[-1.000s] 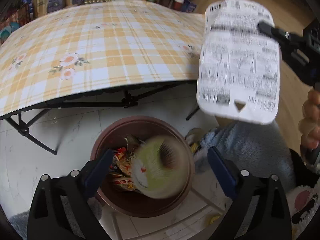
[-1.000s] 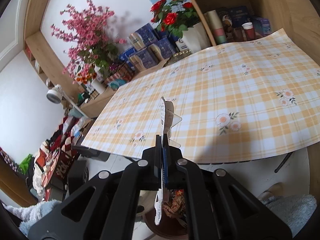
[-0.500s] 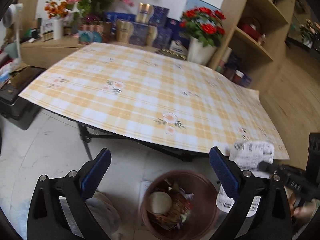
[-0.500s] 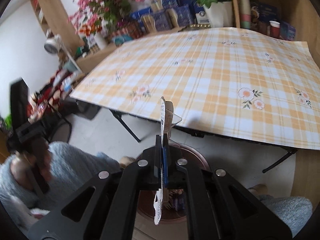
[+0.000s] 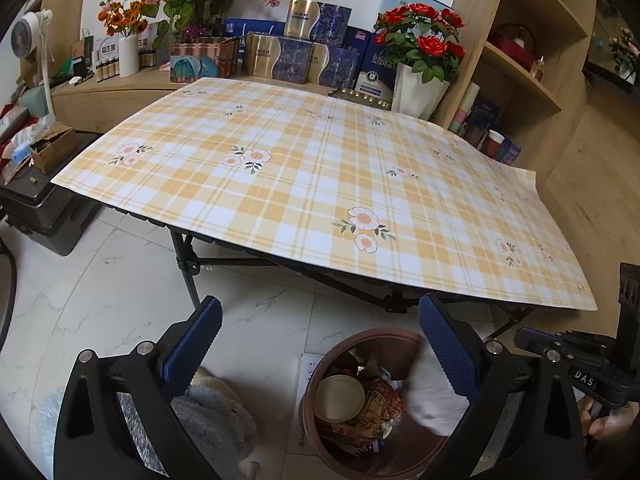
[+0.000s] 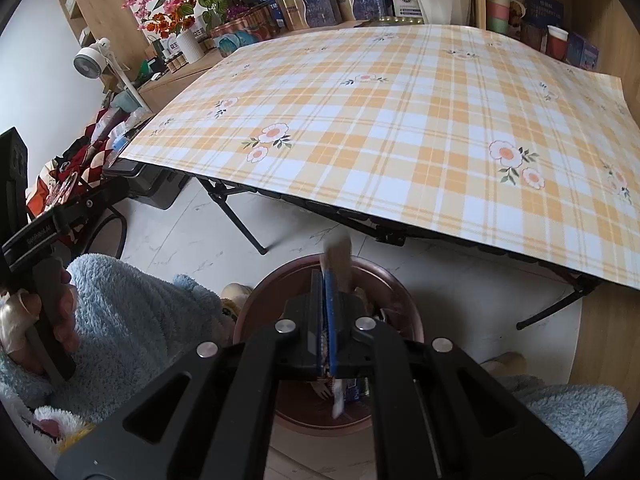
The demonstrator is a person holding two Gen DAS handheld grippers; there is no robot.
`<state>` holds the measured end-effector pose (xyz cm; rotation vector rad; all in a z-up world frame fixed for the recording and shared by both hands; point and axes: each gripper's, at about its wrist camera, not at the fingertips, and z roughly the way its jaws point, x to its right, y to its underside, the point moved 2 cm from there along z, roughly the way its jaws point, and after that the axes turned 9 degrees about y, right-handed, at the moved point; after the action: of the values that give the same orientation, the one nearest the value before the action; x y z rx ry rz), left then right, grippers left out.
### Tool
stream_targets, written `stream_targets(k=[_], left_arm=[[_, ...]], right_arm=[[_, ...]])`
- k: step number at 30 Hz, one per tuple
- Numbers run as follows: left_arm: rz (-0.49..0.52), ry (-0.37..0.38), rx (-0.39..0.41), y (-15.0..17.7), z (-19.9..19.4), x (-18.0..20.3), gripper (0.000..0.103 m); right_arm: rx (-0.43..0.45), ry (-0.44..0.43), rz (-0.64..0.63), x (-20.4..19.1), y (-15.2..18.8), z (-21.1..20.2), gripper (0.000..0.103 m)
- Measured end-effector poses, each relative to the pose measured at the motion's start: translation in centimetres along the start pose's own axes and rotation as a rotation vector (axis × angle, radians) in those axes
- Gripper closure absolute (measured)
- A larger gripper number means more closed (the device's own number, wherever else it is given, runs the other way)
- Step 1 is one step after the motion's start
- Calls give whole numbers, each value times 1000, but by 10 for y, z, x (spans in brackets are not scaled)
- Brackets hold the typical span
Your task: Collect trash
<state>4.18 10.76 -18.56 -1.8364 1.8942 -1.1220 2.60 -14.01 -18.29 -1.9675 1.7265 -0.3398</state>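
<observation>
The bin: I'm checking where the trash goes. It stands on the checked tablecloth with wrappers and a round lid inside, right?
Not quite. The bin does hold wrappers and a round lid, but it stands on the white floor, below the near edge of the checked tablecloth. The left wrist view shows it.

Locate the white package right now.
In the right wrist view the white package sits edge-on between the right gripper's nearly closed jaws, which have just been opening, directly over the brown trash bin, in front of the table.
</observation>
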Motion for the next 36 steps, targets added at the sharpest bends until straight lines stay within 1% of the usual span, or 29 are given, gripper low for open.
stream_targets(k=[2, 4, 5, 7, 9, 12, 15, 18, 22, 26, 28, 31, 36], left_arm=[[5, -14, 1, 0, 0, -1, 7], [-1, -18, 7, 0, -1, -3, 7], [-3, -21, 8, 0, -2, -4, 7], [-4, -28, 9, 0, -2, -3, 7], [7, -41, 8, 0, -2, 0, 7], [31, -44, 17, -2, -4, 8, 7], [71, -42, 43, -8, -9, 20, 6], [125, -46, 72, -19, -18, 36, 6], [181, -30, 109, -38, -29, 57, 6], [237, -20, 164, -60, -43, 81, 6], [261, -21, 194, -71, -51, 93, 6], [287, -15, 231, -84, -62, 106, 6], [317, -6, 285, -99, -82, 123, 6]], right_arm=[[2, 0, 12, 2, 0, 0, 76], [18, 5, 25, 4, 0, -3, 53], [23, 9, 28, 4, 0, -4, 46], [37, 19, 43, 7, -2, -6, 21], [46, 25, 62, 11, -4, -8, 6], [56, 55, 97, 20, -9, -12, 6], [60, 91, 127, 29, -14, -18, 6], [89, 106, 136, 36, -21, -30, 6], [188, 99, 150, 43, -40, -65, 6], [296, 146, 128, 46, -61, -105, 6], [334, 166, 122, 48, -69, -121, 6], [373, 171, 118, 52, -79, -142, 6], [432, 205, 104, 53, -83, -168, 6]])
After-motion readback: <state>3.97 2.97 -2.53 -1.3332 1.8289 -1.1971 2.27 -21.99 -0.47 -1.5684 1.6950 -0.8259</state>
